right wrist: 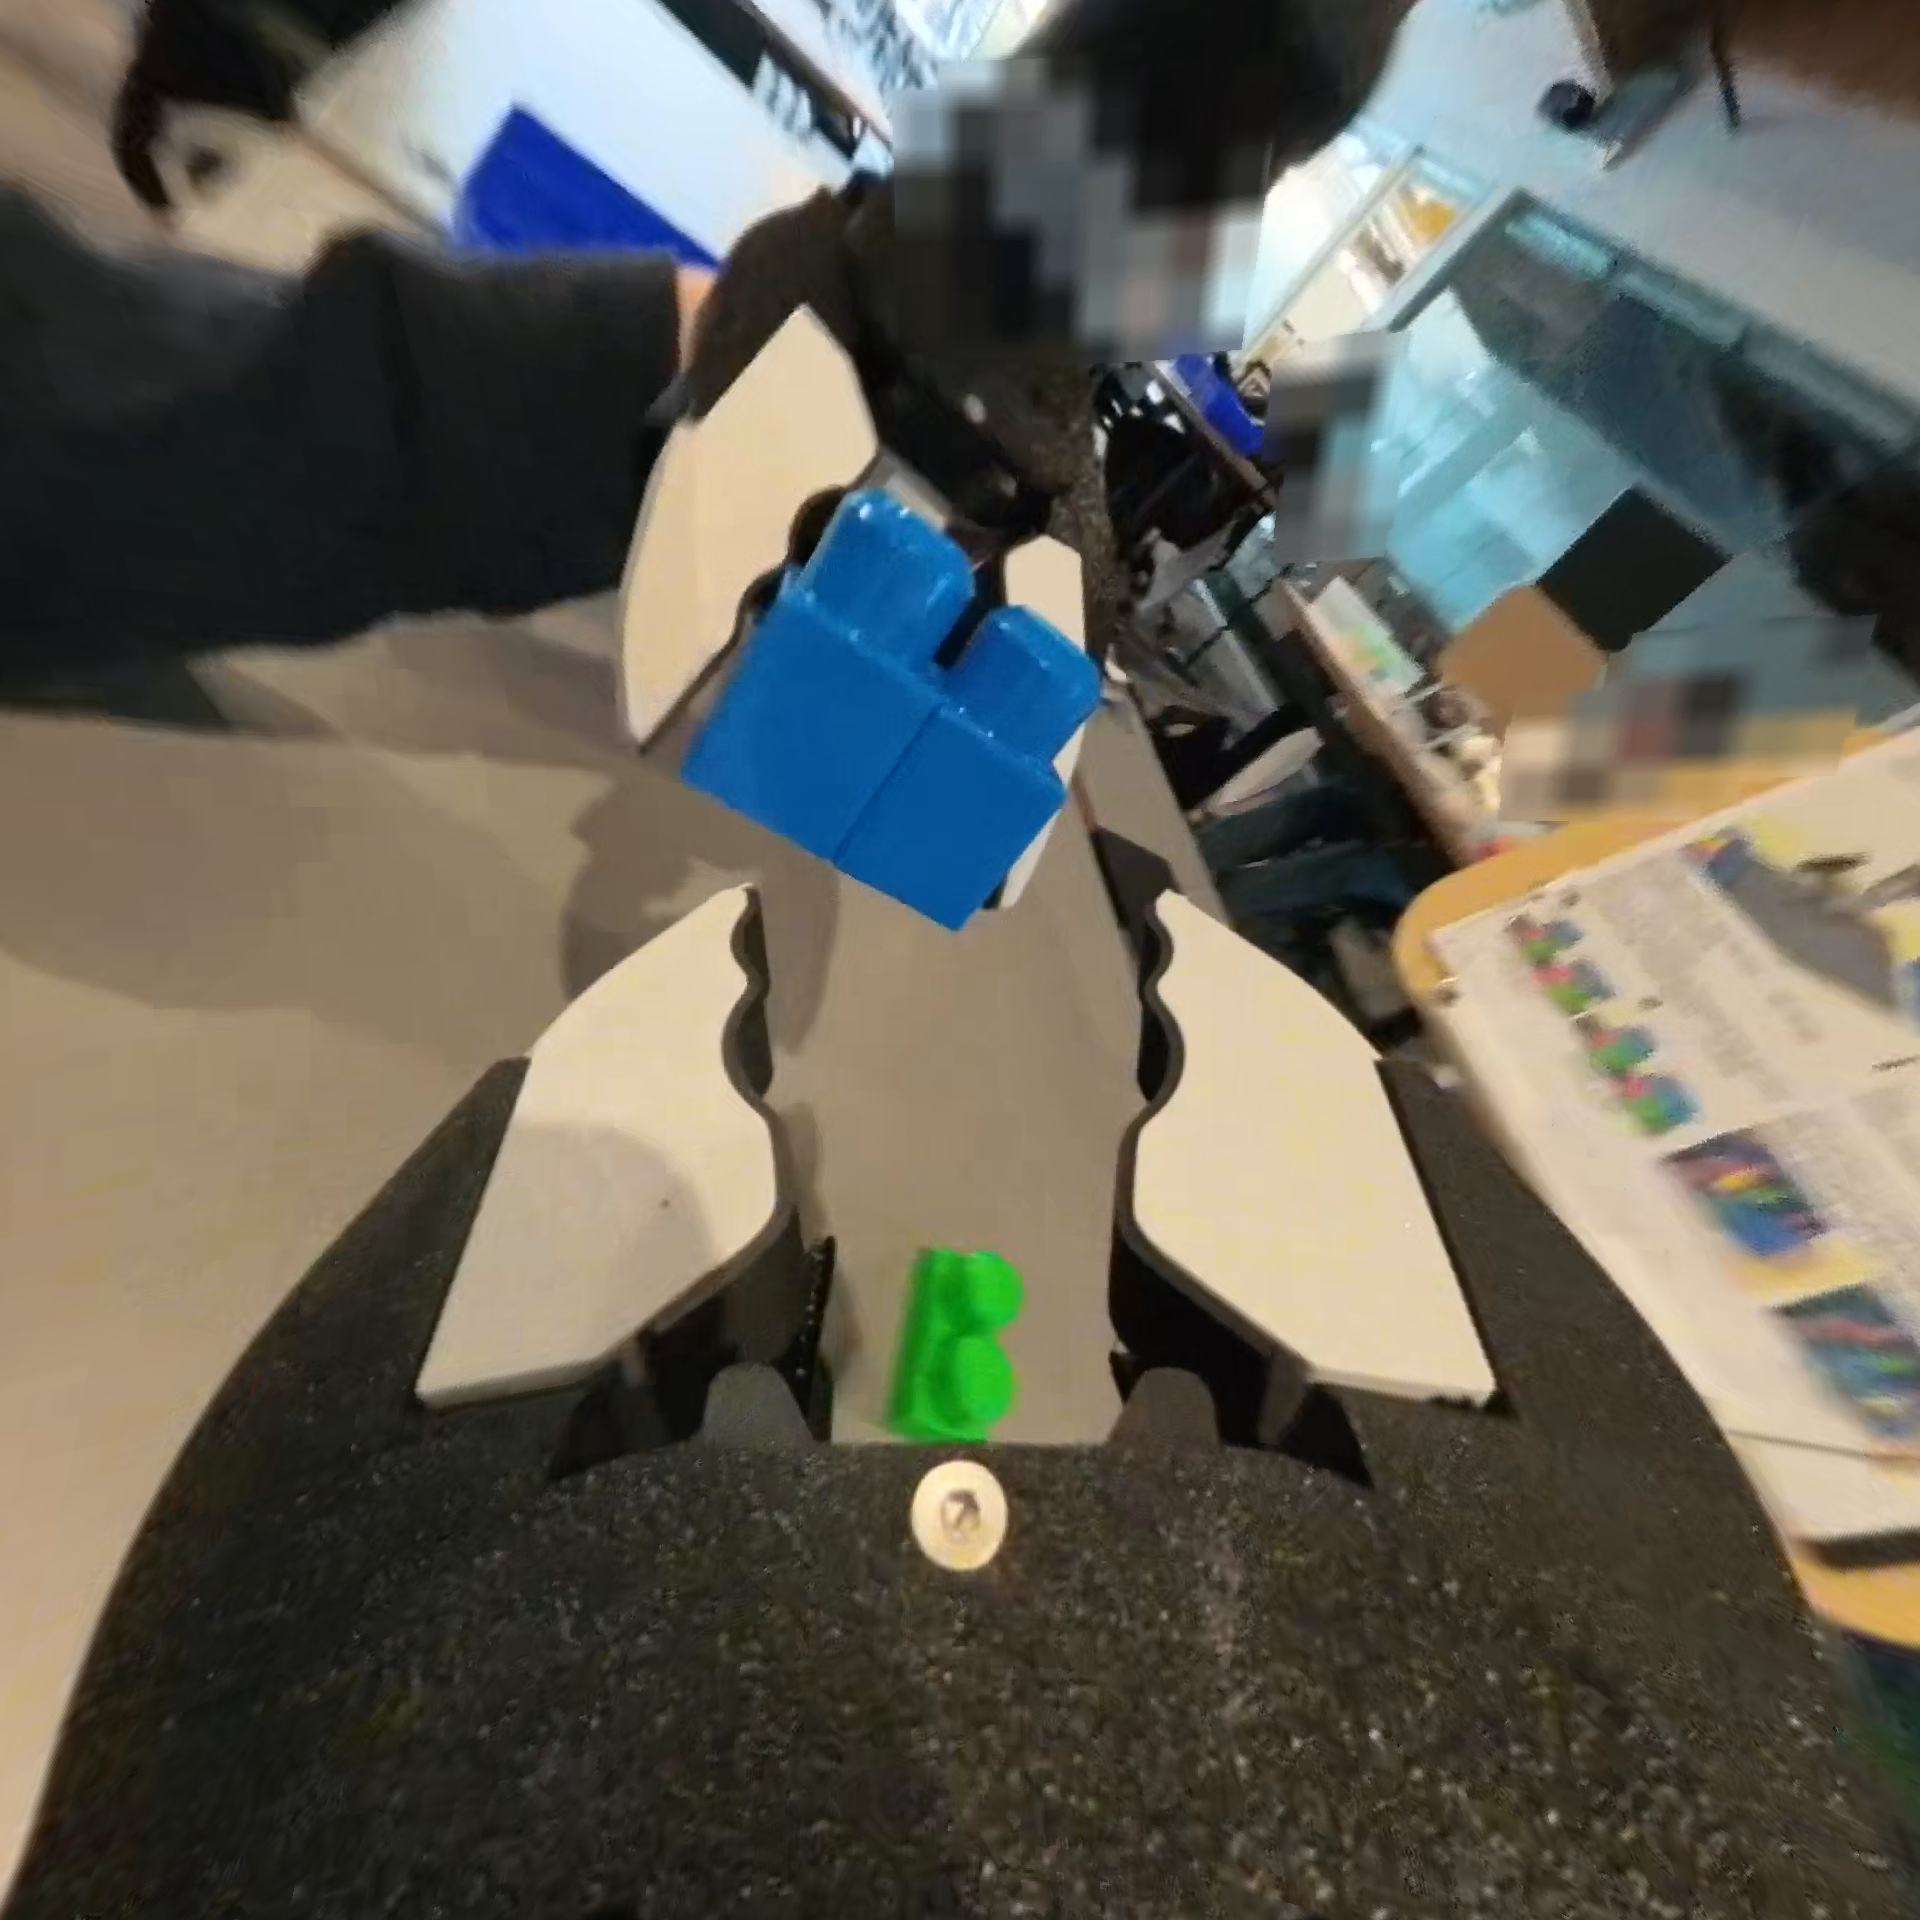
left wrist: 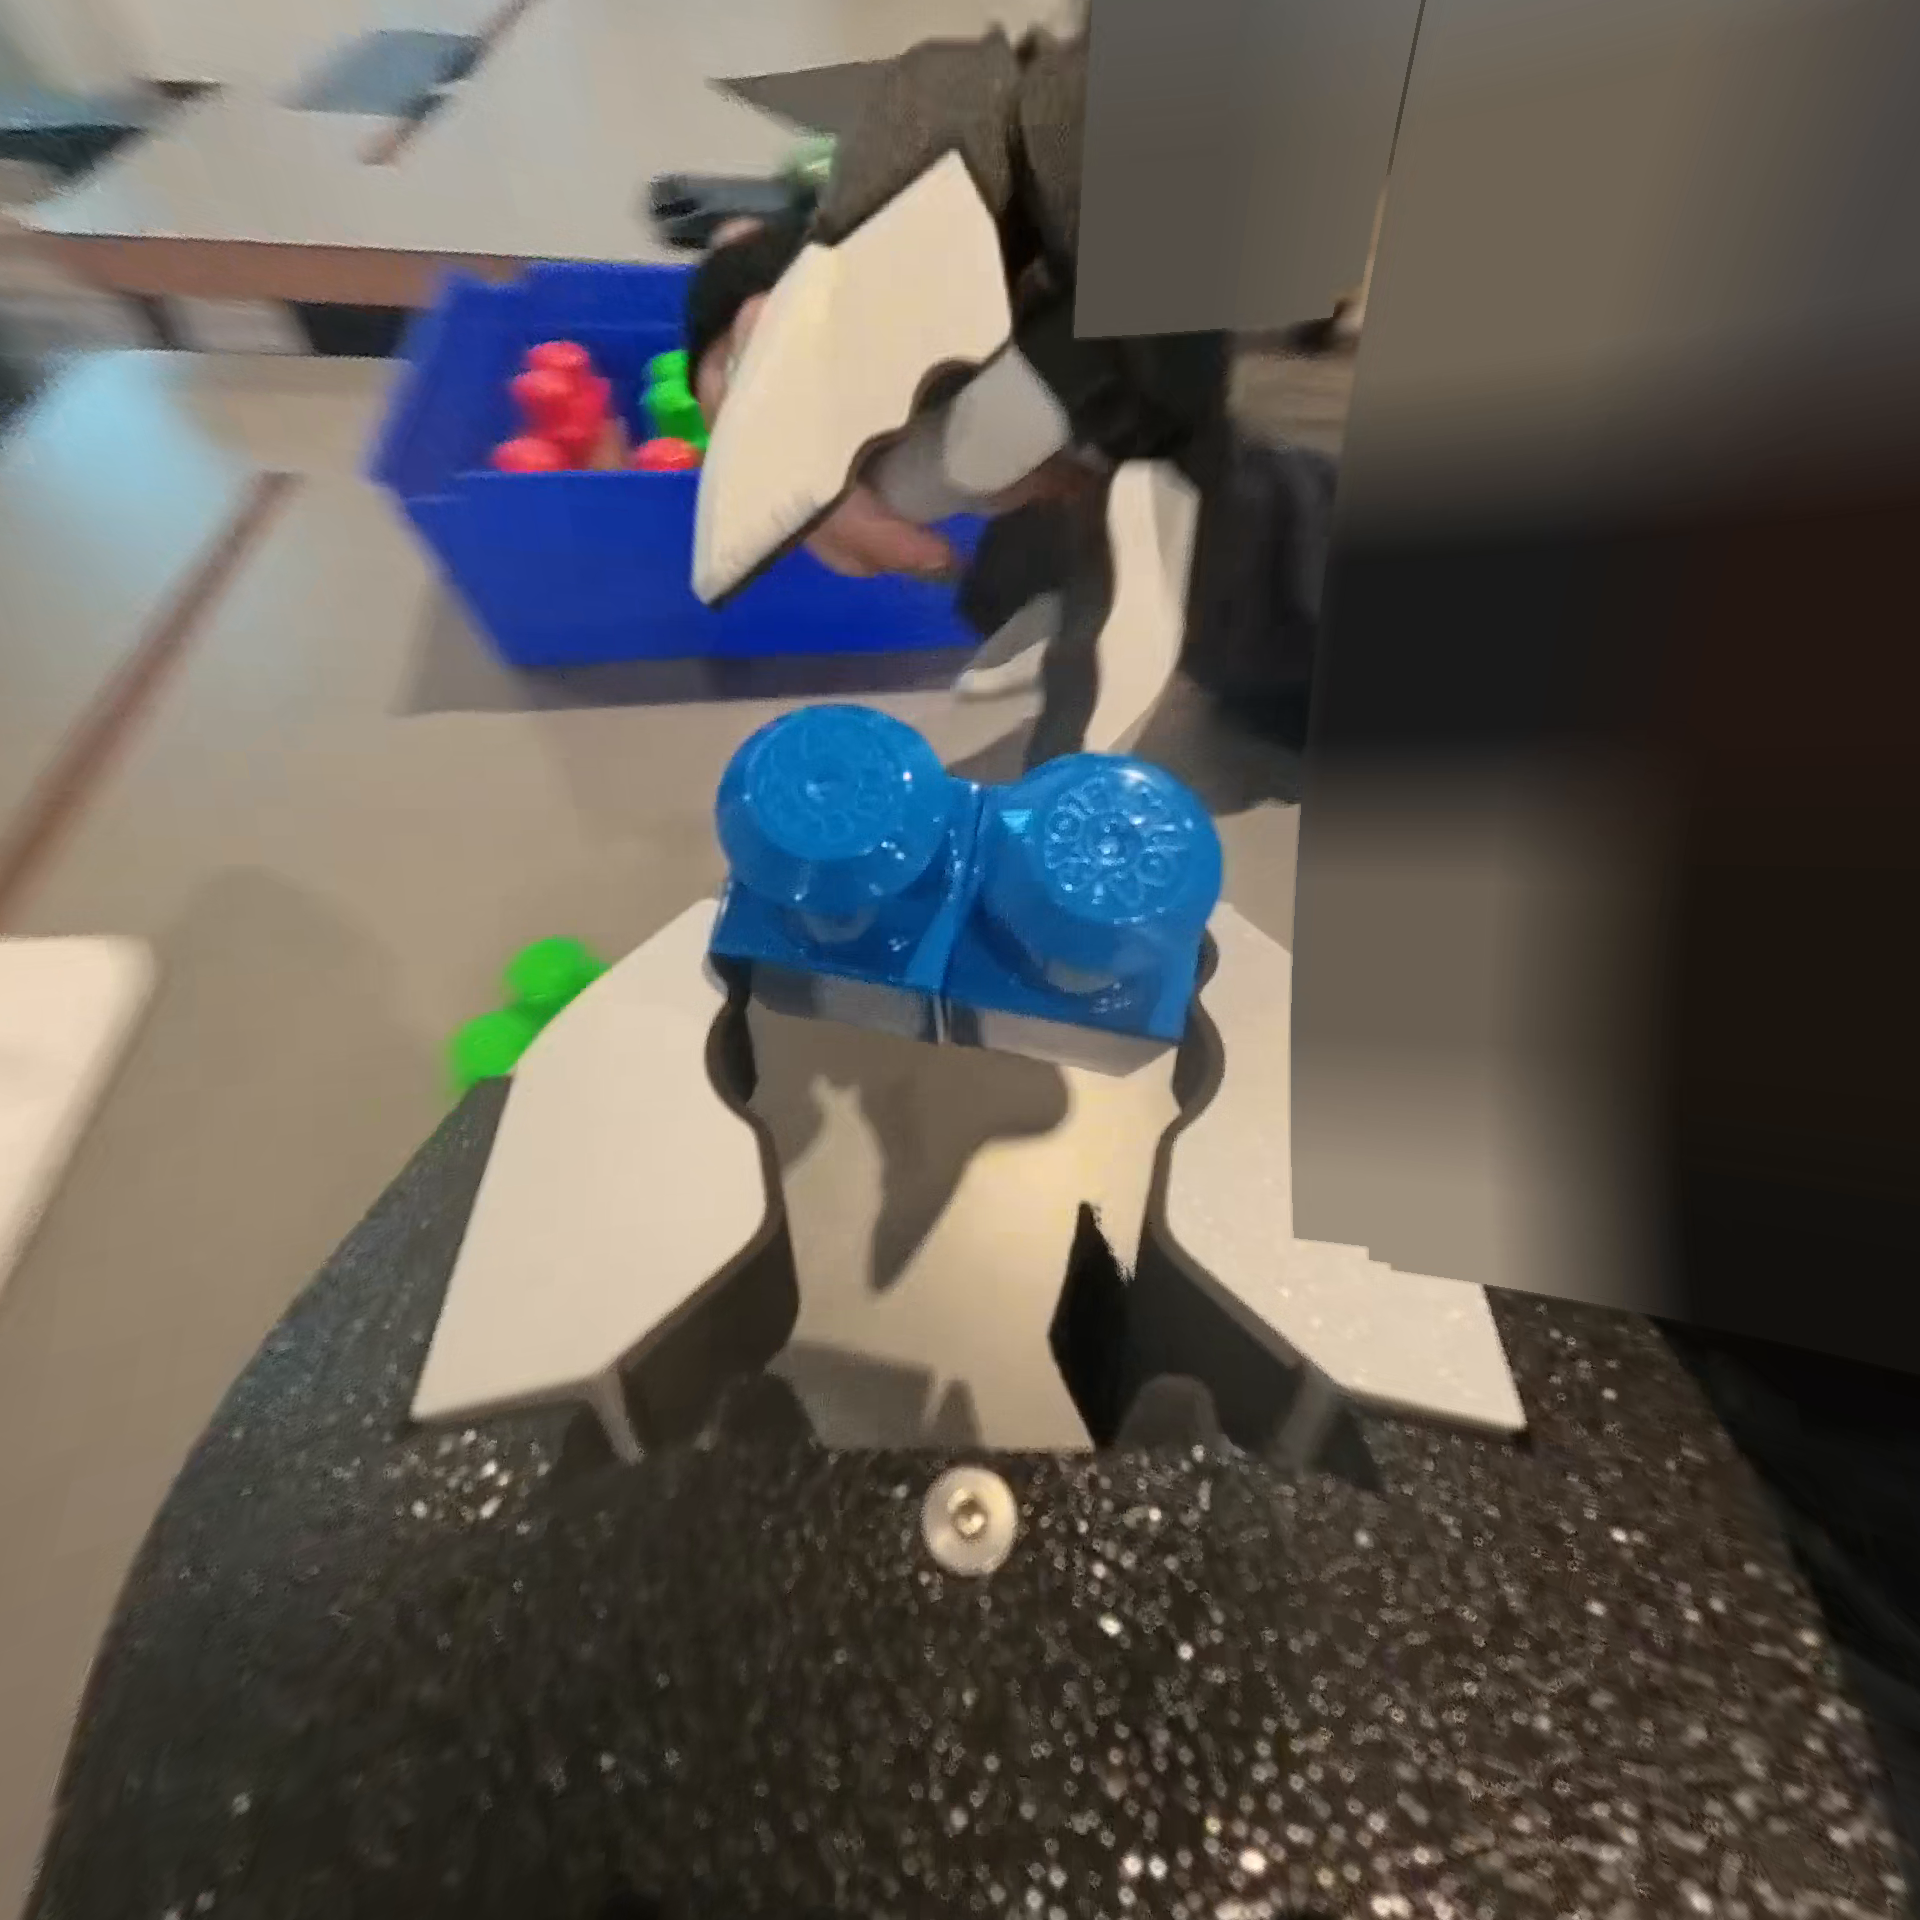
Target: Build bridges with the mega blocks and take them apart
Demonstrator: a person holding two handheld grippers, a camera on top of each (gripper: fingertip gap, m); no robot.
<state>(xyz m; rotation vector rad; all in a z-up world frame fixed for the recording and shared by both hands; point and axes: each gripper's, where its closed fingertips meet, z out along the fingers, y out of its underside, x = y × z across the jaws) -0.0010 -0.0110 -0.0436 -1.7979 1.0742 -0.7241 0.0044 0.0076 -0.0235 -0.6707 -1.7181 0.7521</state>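
The left gripper [left wrist: 961, 997] is clamped on a glossy blue two-stud plastic block [left wrist: 961, 904], held off the pale grey tabletop [left wrist: 260, 790] with its studs tilted toward the camera. The right gripper [right wrist: 951, 935] has its pale fingers spread apart with nothing between them; the blue block hangs just beyond its tips. A bright green two-stud block [right wrist: 951, 1351] lies on the table beneath it. Farther off stands a blue plastic bin [left wrist: 582, 561] holding red blocks [left wrist: 561, 410] and green ones. A printed sheet [right wrist: 1662, 1060] lies at right.
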